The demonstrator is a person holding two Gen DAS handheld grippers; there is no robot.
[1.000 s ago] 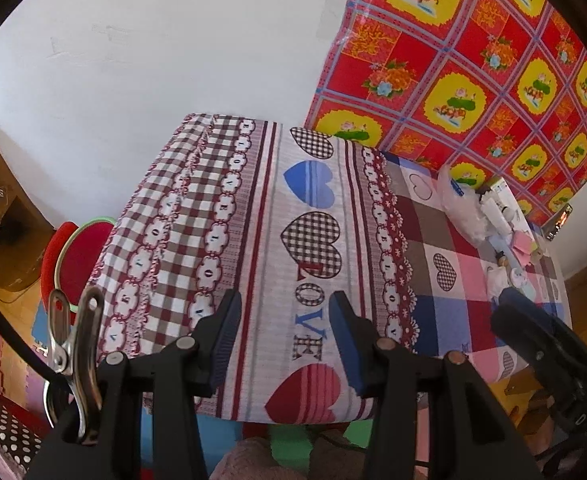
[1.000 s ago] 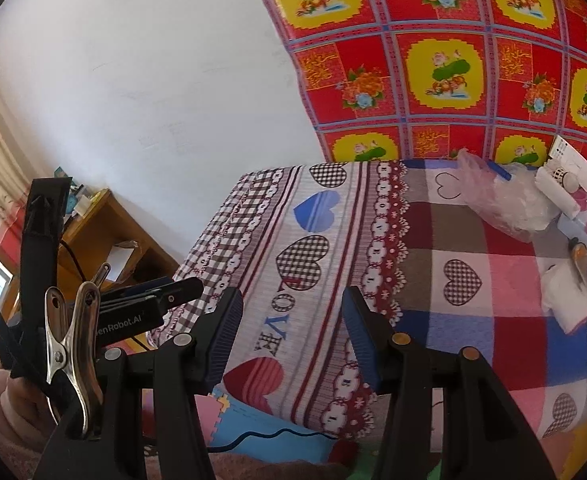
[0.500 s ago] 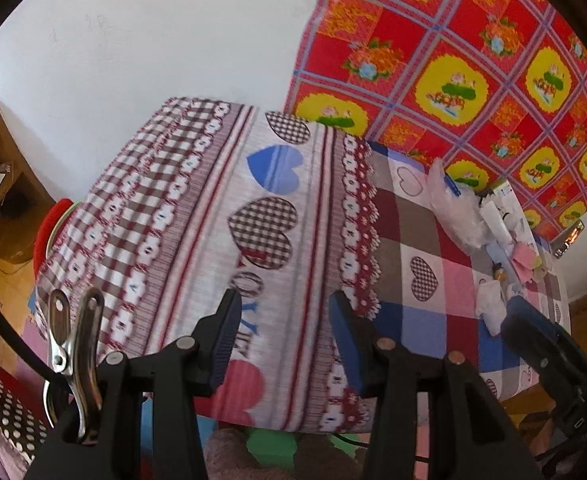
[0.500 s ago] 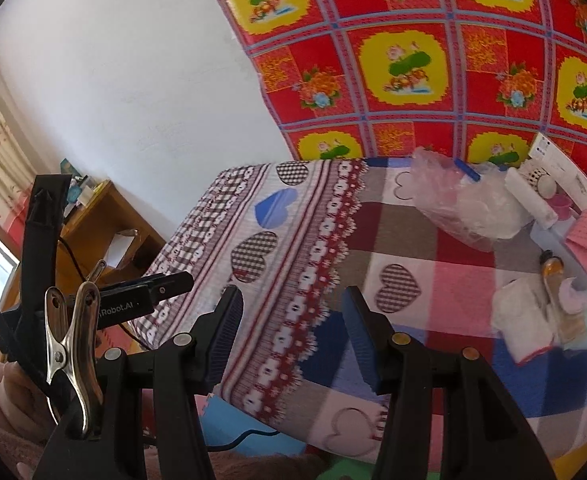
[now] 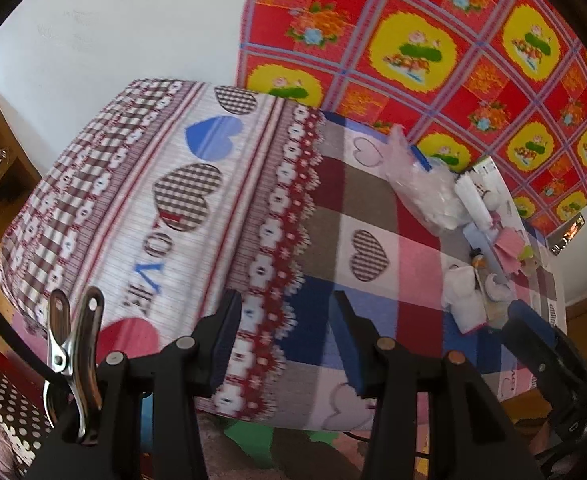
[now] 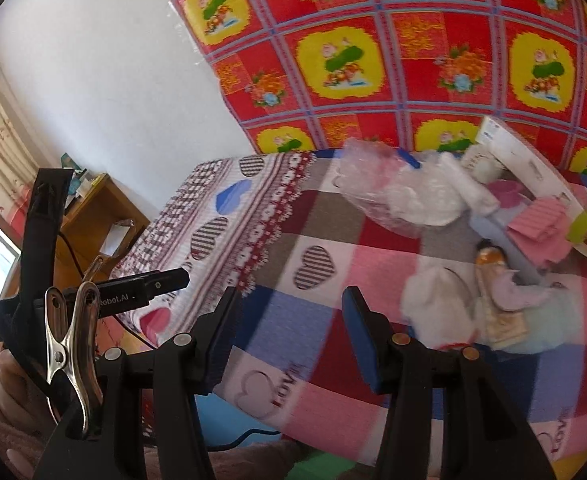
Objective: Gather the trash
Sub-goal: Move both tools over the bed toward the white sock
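Trash sat bunched on the right side of your worktop (image 6: 317, 216), which wore a patchwork cloth with hearts. Nearest the back wall lay a clear bag (image 6: 377, 196), crumpled, with white paper inside it. Just in front and to the right were a white wad (image 6: 433, 300), a gold wrapper (image 6: 497, 304) and some pink paper (image 6: 537, 220), close together and partly overlapping. A white box (image 6: 521, 156) stood against the red-and-yellow wall sheet (image 6: 373, 60) behind them.

Your right gripper (image 6: 289, 328) hung above the front checked squares, left of the wad, jaws parted about halfway with nothing between them. It touched none of the litter.

Your left gripper (image 5: 285, 336) hovered over the flower-trimmed band nearer the cloth's left half, well apart from the pile; its jaws also stood partly apart and empty. In the left view the bag (image 5: 425, 184) and the wad (image 5: 461, 296) showed far off to the right, with your right gripper's tip (image 5: 533, 332) just below them. Both views were somewhat blurred.
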